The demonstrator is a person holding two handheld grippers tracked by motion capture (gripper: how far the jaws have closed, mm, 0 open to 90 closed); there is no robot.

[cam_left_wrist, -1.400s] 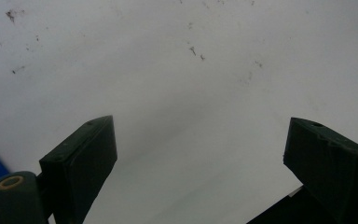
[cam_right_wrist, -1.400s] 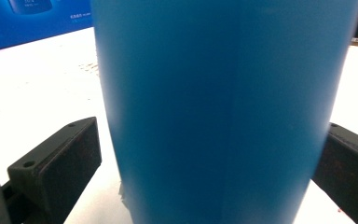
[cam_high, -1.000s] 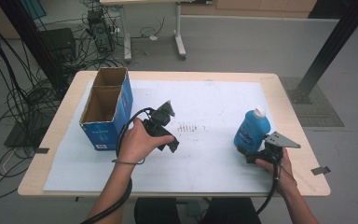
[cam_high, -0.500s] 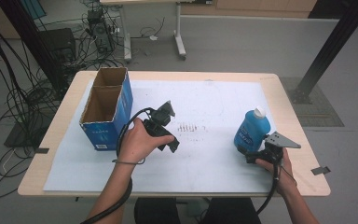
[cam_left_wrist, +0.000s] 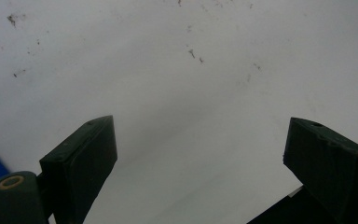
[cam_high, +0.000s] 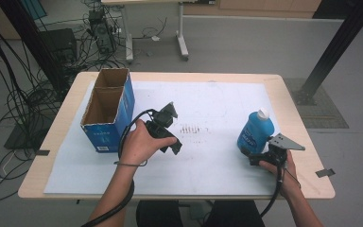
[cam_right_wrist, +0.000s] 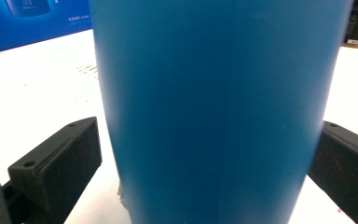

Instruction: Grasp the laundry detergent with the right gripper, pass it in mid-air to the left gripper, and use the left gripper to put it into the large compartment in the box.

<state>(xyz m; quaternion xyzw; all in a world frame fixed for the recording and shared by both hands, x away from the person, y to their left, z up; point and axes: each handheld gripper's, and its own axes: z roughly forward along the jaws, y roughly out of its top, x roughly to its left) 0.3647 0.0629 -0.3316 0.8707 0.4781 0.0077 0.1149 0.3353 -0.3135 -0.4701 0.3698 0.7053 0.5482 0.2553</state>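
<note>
high view, bottle: the blue bottle [cam_high: 255, 134] is standing upright on the white sheet [cam_high: 217, 161], white cap up, long axis vertical, directly ahead of the right gripper [cam_high: 251, 156] and just off its tips.
high view, nearer hand: the right hand [cam_high: 280, 166] is sitting right behind the bottle; the left gripper [cam_high: 174, 145] is resting well apart from it, off to that bottle's left across the sheet.
high view, box: the open cardboard box [cam_high: 108, 109] is standing just beside the left hand [cam_high: 142, 141], on its outer side, far from the right gripper.
left gripper view, jaws: the two black jaws are standing wide apart and gripping nothing; between them and ahead of them only bare, speckled white sheet [cam_left_wrist: 186, 93] is lying.
right gripper view, bottle: the bottle's blue wall [cam_right_wrist: 219, 107] is rising straight up between the jaws, at their middle, close to the camera.
right gripper view, jaws: the jaws are flanking the bottle low down. The left pad is standing a little clear of the wall; at the right pad, contact cannot be told, so I am judging the bottle as straddled, not yet gripped.
right gripper view, beyond: the box [cam_right_wrist: 32, 21] is showing far ahead, to the left of the left jaw.
coming move, judgement: closing squarely on the upright body looks to be what is needed.
</note>
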